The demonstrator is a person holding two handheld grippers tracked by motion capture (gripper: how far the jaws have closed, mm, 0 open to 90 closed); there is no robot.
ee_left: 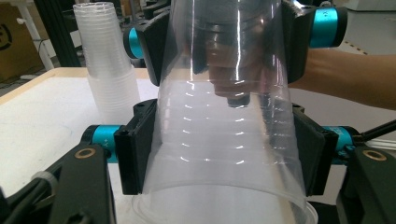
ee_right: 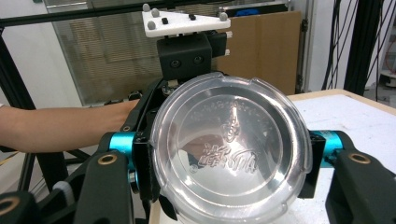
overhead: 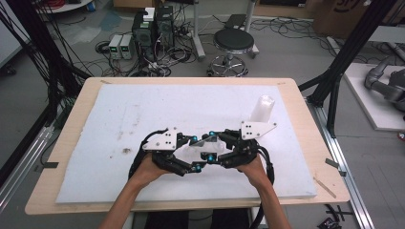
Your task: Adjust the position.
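A clear plastic cup lies on its side just above the white mat, held between both grippers. In the left gripper view the cup has its wide mouth toward the camera. My left gripper is shut on the cup near its rim, a black pad pressed to each side. The right gripper grips the narrow end beyond. In the right gripper view the cup's round embossed base faces the camera, and my right gripper is shut on it. The two grippers face each other.
A tall stack of clear cups stands upright on the white mat to the right behind the grippers. The wooden table edge frames the mat. A stool and computers stand on the floor beyond.
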